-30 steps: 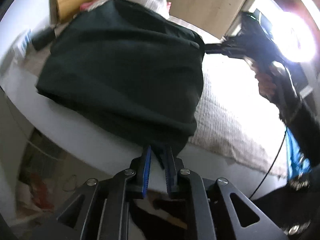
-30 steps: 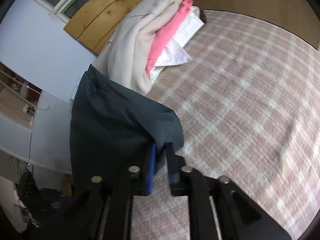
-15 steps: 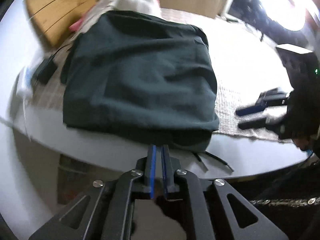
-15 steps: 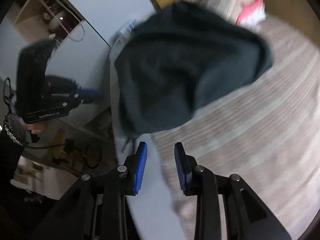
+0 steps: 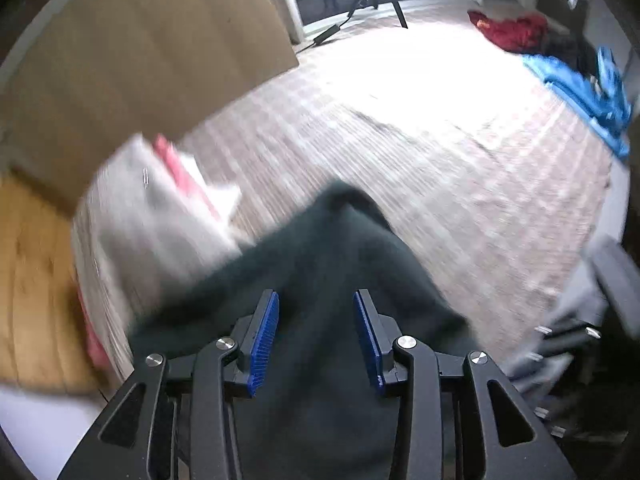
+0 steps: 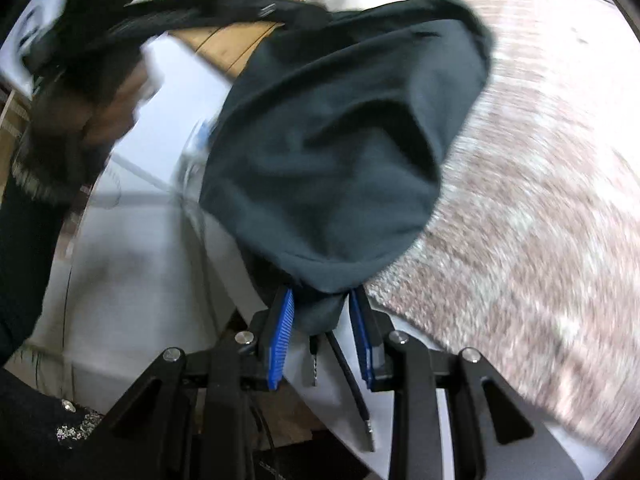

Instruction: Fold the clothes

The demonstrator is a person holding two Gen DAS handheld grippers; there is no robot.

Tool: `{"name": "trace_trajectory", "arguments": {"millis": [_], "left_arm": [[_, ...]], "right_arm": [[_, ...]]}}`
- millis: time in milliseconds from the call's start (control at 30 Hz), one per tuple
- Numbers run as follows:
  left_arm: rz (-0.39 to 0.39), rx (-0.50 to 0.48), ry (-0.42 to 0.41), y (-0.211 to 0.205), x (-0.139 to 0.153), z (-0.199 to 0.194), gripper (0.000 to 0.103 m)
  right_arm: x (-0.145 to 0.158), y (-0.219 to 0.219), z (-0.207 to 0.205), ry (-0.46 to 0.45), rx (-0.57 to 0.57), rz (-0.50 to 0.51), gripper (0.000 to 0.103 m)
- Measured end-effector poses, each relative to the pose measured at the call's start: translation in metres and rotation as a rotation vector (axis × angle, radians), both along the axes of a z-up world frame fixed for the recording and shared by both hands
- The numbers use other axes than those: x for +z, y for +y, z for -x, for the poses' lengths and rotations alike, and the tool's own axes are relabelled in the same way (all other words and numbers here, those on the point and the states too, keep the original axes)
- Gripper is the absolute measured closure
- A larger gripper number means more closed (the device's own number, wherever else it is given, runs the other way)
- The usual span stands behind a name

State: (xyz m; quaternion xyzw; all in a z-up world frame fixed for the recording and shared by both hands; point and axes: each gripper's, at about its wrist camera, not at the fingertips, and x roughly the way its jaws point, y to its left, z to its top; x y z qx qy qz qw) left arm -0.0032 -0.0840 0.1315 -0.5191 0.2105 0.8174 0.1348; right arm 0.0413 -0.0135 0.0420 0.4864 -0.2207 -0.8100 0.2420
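Observation:
A folded dark green garment (image 5: pixel 340 264) lies at the near edge of the bed on the checked blanket (image 5: pixel 420 152). My left gripper (image 5: pixel 316 328) is open right over it, blue pads apart, with cloth showing between them. In the right wrist view the same garment (image 6: pixel 340 128) hangs over the bed's edge. My right gripper (image 6: pixel 322 328) is open, and a fold of the garment's near edge sits between its fingers. The left gripper (image 6: pixel 192 8) shows as a dark blur at the garment's far left.
A pile of cream, pink and white clothes (image 5: pixel 160 208) lies left of the garment by the wooden headboard (image 5: pixel 32 280). Blue cloth (image 5: pixel 580 88) and red cloth (image 5: pixel 508 32) lie at the far right. A cardboard panel (image 5: pixel 140 60) stands behind. Black drawstrings (image 6: pixel 348 380) dangle below.
My left gripper let go, opened and swung up over the garment toward the bed. My right gripper moved in to the garment's near hanging edge, still open.

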Motion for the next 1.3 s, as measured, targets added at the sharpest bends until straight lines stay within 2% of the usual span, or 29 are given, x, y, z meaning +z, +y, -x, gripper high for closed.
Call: {"name": "trace_trajectory", "arguments": {"millis": [100, 133, 167, 233, 267, 300, 367, 467, 533, 600, 667, 767, 800, 833, 867, 900, 933, 1100, 1167, 1233, 1267, 1300], "left_arm": [[0.006, -0.079, -0.064, 0.008, -0.015, 0.04, 0.061], [0.053, -0.108, -0.076, 0.011, -0.027, 0.048, 0.06], [0.147, -0.125, -0.056, 0.013, -0.038, 0.051, 0.06], [0.307, -0.146, -0.021, 0.015, -0.057, 0.057, 0.062], [0.318, -0.135, -0.019, 0.012, -0.059, 0.059, 0.063], [0.274, -0.113, -0.028, 0.006, -0.054, 0.059, 0.063], [0.175, -0.104, -0.041, 0.003, -0.039, 0.051, 0.063], [0.067, -0.186, -0.067, 0.013, -0.02, 0.007, 0.061], [0.032, -0.258, -0.125, 0.025, -0.02, -0.034, 0.06], [-0.004, -0.33, -0.183, 0.037, -0.019, -0.076, 0.06], [-0.01, -0.401, -0.235, 0.05, -0.028, -0.113, 0.06], [0.022, -0.444, -0.259, 0.061, -0.049, -0.14, 0.059], [0.035, -0.441, -0.262, 0.063, -0.055, -0.143, 0.064], [0.042, -0.422, -0.266, 0.062, -0.059, -0.141, 0.075], [0.036, -0.401, -0.28, 0.06, -0.062, -0.138, 0.08], [0.019, -0.385, -0.291, 0.057, -0.062, -0.135, 0.093], [-0.001, -0.371, -0.297, 0.054, -0.061, -0.133, 0.101], [-0.115, -0.3, -0.304, 0.041, -0.037, -0.12, 0.101], [-0.143, -0.282, -0.308, 0.037, -0.03, -0.116, 0.101], [-0.158, -0.27, -0.305, 0.033, -0.024, -0.115, 0.101], [-0.16, -0.267, -0.305, 0.03, -0.023, -0.117, 0.101], [-0.16, -0.265, -0.304, 0.029, -0.023, -0.117, 0.101]], "right_arm": [[0.001, 0.005, -0.009, 0.032, -0.091, -0.001, 0.075], [0.001, 0.006, -0.011, 0.044, -0.111, 0.009, 0.075], [0.001, 0.008, -0.013, 0.056, -0.132, 0.018, 0.075], [0.004, 0.007, -0.025, 0.075, -0.114, 0.125, 0.075], [0.007, 0.008, -0.033, 0.089, -0.1, 0.171, 0.075], [0.009, 0.011, -0.04, 0.104, -0.096, 0.183, 0.075], [0.008, 0.016, -0.049, 0.103, -0.134, 0.12, 0.075], [-0.003, 0.019, -0.046, 0.059, -0.17, 0.052, 0.075], [-0.008, 0.02, -0.043, 0.047, -0.182, 0.042, 0.079], [-0.006, 0.016, -0.038, 0.053, -0.177, 0.028, 0.089], [-0.001, 0.008, -0.032, 0.063, -0.157, 0.016, 0.089], [0.003, 0.003, -0.032, 0.07, -0.139, -0.011, 0.089], [0.004, 0.002, -0.032, 0.068, -0.135, -0.016, 0.089], [0.003, 0.003, -0.032, 0.061, -0.132, -0.017, 0.089], [0.001, 0.005, -0.032, 0.053, -0.129, -0.018, 0.089], [0.0, 0.005, -0.032, 0.05, -0.128, -0.017, 0.089], [-0.002, 0.005, -0.032, 0.05, -0.128, -0.013, 0.089], [-0.006, -0.007, -0.029, 0.046, -0.11, 0.008, 0.089], [-0.003, -0.011, -0.03, 0.056, -0.107, -0.013, 0.089], [0.003, -0.009, -0.033, 0.083, -0.131, -0.044, 0.084], [0.005, -0.005, -0.034, 0.09, -0.144, -0.035, 0.078], [0.007, -0.001, -0.035, 0.093, -0.15, -0.005, 0.077]]}}
